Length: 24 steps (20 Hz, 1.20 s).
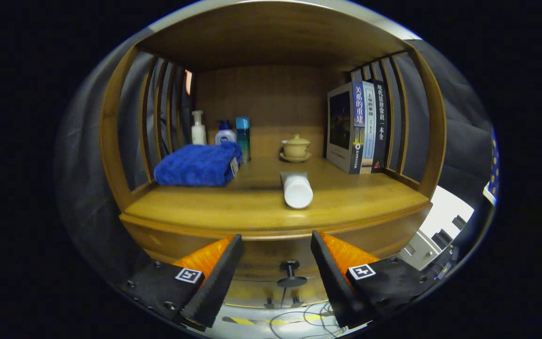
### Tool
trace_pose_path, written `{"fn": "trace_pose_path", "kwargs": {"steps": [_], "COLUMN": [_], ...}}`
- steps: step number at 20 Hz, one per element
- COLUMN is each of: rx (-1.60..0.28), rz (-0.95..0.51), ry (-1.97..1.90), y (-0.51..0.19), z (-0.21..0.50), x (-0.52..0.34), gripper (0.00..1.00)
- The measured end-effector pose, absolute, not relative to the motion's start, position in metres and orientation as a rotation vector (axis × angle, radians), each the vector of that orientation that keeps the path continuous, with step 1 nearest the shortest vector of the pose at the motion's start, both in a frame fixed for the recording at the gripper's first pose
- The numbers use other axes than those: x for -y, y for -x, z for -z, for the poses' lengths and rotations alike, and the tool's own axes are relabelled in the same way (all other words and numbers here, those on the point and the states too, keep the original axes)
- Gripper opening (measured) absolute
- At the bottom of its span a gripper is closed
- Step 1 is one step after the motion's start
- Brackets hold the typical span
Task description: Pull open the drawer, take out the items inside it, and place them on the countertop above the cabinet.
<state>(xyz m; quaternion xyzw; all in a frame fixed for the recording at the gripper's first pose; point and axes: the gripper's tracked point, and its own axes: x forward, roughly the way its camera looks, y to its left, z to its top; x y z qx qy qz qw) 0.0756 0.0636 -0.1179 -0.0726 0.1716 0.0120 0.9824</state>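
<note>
A white tube [297, 189] lies on the wooden countertop [252, 207], cap end toward me, just beyond my fingers. My gripper [276, 245] is open with nothing between its fingers; it hovers in front of the cabinet's front edge. Below the countertop, between the two fingers, I see the drawer front [271, 256] with its dark knob [291, 273]. I cannot tell how far the drawer is pulled out.
A folded blue towel [198, 165] lies at the countertop's left. Behind it stand several bottles [224, 134]. A lidded tea cup on a saucer [295, 148] sits at the back, and upright books [358, 127] stand at the right. Slatted wooden sides enclose the shelf.
</note>
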Motion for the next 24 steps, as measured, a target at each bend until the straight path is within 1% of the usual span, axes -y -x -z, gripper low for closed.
{"fn": "trace_pose_path", "kwargs": {"steps": [6, 9, 11, 18, 24], "rx": [-0.166, -0.113, -0.083, -0.015, -0.045], "rz": [-0.144, -0.199, -0.23, -0.267, -0.263], "ry": [0.184, 0.19, 0.193, 0.127, 0.079], "y": [-0.075, -0.063, -0.057, -0.018, -0.003], "z": [-0.052, -0.11, -0.135, -0.149, -0.119], "x": [-0.129, -0.159, -0.175, -0.188, -0.172], "gripper": [0.97, 0.97, 0.97, 0.97, 0.96]}}
